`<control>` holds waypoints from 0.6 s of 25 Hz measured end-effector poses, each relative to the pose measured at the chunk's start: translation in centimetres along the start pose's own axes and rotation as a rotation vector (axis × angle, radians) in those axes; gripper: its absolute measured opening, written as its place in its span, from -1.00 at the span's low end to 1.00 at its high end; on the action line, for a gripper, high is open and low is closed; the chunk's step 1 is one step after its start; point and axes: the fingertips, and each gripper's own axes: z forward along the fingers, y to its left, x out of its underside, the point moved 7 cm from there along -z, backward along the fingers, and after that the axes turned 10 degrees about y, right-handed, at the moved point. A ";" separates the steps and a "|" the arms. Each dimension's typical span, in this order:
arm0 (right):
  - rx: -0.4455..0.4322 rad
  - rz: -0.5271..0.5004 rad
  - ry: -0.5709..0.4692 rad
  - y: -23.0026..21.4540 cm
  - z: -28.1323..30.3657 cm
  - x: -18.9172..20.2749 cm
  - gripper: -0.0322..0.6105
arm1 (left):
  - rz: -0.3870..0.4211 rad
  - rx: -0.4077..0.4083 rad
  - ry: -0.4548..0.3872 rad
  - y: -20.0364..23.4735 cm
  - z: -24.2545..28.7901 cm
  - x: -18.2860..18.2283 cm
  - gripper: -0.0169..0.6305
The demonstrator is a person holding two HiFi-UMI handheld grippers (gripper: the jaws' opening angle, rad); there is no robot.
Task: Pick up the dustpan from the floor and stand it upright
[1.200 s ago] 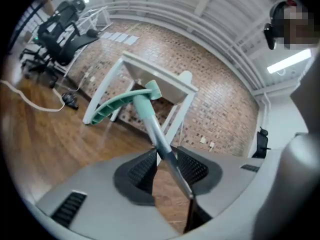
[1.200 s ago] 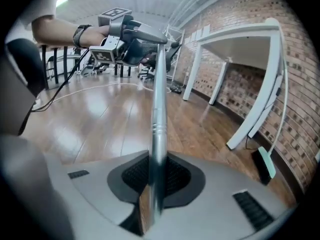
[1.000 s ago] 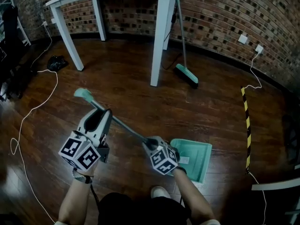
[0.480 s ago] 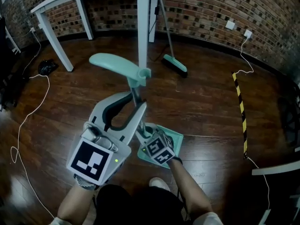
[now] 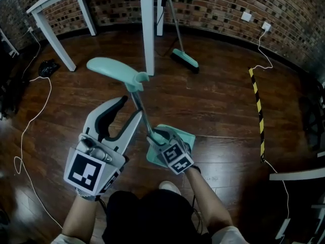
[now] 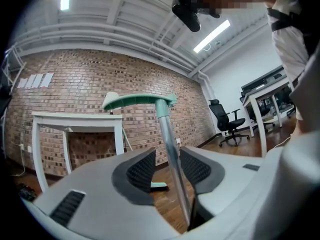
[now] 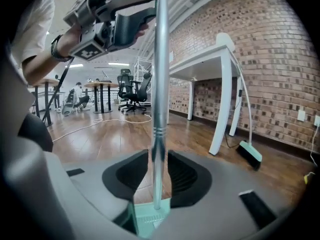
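Observation:
The dustpan stands upright on the wood floor, its teal pan [image 5: 177, 134] down and its metal pole [image 5: 142, 111] rising to a teal grip [image 5: 112, 68]. My left gripper [image 5: 123, 117] is high on the pole [image 6: 167, 134], just under the grip [image 6: 137, 101]. Its jaws are opening, and a gap shows beside the pole. My right gripper [image 5: 160, 139] is low on the pole [image 7: 160, 84], right above the pan [image 7: 147, 219]. Its jaws are opening too, the pads clear of the pole on the left side.
A white table's leg [image 5: 147, 29] stands just beyond the dustpan. A teal broom [image 5: 183, 57] leans near the brick wall. Yellow-black tape [image 5: 256, 111] runs along the floor at right and a white cable [image 5: 30, 121] at left. My shoe [image 5: 167, 187] is near the pan.
The pole swung from a low slant to upright and the pan tipped onto its base. My left gripper rose with the grip end. Both pairs of jaws widened around the pole.

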 end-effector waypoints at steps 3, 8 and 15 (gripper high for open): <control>-0.006 0.056 0.038 -0.6 -4.0 -0.6 -0.49 | -0.039 -0.069 0.046 1.1 -1.3 -0.6 -0.44; 0.047 0.098 0.011 -2.0 -14.3 -6.6 -0.95 | 0.074 -0.210 0.164 2.6 -4.2 -4.7 -0.73; 0.208 0.183 -0.237 -5.5 -32.2 -24.3 -0.95 | -0.027 -0.237 0.206 5.9 -7.1 -19.6 -0.95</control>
